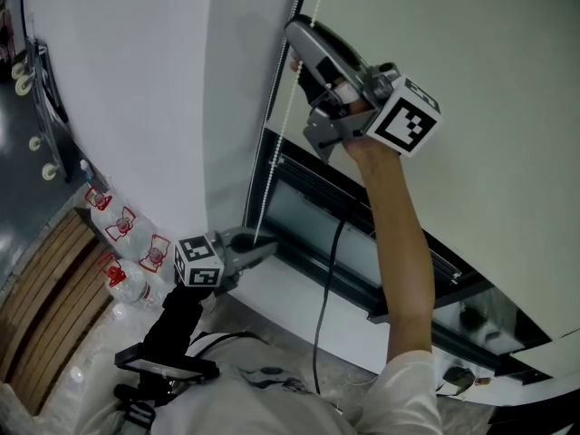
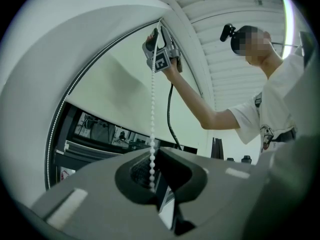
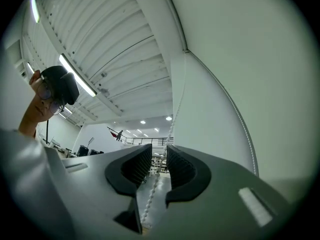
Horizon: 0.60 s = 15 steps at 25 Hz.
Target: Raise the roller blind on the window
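**Both grippers on the roller blind's bead chain, beside the window**

The pale roller blind hangs over most of the window, with only a strip of glass and dark frame showing below its bottom edge. The white bead chain runs down the blind's left side, next to the white wall. The right gripper is raised high on an outstretched arm. Its fingers stand apart with the chain passing loosely through the gap, and the ribbed pads are not pressing on it. Lower down, near the sill, the left gripper has its fingers closed together on the same chain, which rises taut from them. A black cable hangs below the right gripper, and water bottles stand on the floor.
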Each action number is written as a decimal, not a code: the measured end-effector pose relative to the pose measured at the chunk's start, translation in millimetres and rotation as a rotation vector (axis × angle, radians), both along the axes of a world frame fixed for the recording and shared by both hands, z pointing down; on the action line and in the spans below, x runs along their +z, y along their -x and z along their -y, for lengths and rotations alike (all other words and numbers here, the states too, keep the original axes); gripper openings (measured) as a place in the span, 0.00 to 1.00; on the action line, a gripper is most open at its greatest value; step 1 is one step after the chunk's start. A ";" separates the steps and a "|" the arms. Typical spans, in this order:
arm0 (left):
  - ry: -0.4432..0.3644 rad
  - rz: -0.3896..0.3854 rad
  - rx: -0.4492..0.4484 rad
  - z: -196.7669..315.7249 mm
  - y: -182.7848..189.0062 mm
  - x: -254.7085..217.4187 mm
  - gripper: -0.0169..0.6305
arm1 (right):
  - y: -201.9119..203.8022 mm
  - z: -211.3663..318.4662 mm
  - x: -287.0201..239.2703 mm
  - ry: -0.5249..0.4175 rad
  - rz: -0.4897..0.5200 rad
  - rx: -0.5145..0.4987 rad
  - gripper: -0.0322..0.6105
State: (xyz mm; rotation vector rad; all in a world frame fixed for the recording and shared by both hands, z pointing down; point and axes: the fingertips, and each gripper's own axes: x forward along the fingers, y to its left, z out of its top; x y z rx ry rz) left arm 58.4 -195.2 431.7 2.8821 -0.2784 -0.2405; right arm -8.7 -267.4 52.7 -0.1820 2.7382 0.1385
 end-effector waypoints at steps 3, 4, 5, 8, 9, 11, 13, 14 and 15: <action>0.001 0.001 0.006 -1.0 -1.8 0.3 0.02 | -4.4 8.3 5.5 0.040 0.018 0.003 0.18; 0.001 0.002 0.007 -1.3 -2.2 0.1 0.02 | -5.1 10.5 6.9 0.051 0.022 0.001 0.18; 0.000 0.002 0.008 -1.6 -2.5 -0.1 0.02 | -5.6 11.9 7.9 0.059 0.025 -0.001 0.17; 0.000 0.001 0.009 -2.3 -2.4 -0.1 0.02 | -6.0 11.8 9.1 0.063 0.026 0.000 0.11; 0.001 0.002 0.009 -2.4 -1.9 0.5 0.02 | -5.2 10.8 9.0 0.059 0.023 0.001 0.08; 0.003 0.003 0.008 -2.2 -1.4 1.7 0.02 | -2.1 9.0 9.0 0.051 0.007 -0.002 0.08; 0.005 0.003 0.006 -1.9 -1.9 2.2 0.02 | 0.6 8.8 9.8 0.065 -0.008 -0.014 0.08; 0.007 0.004 0.005 -1.8 -2.2 2.4 0.02 | 1.3 8.9 10.5 0.080 -0.013 -0.023 0.08; 0.009 0.004 0.004 -1.8 -2.3 2.6 0.02 | 1.6 8.8 11.3 0.094 -0.018 -0.031 0.07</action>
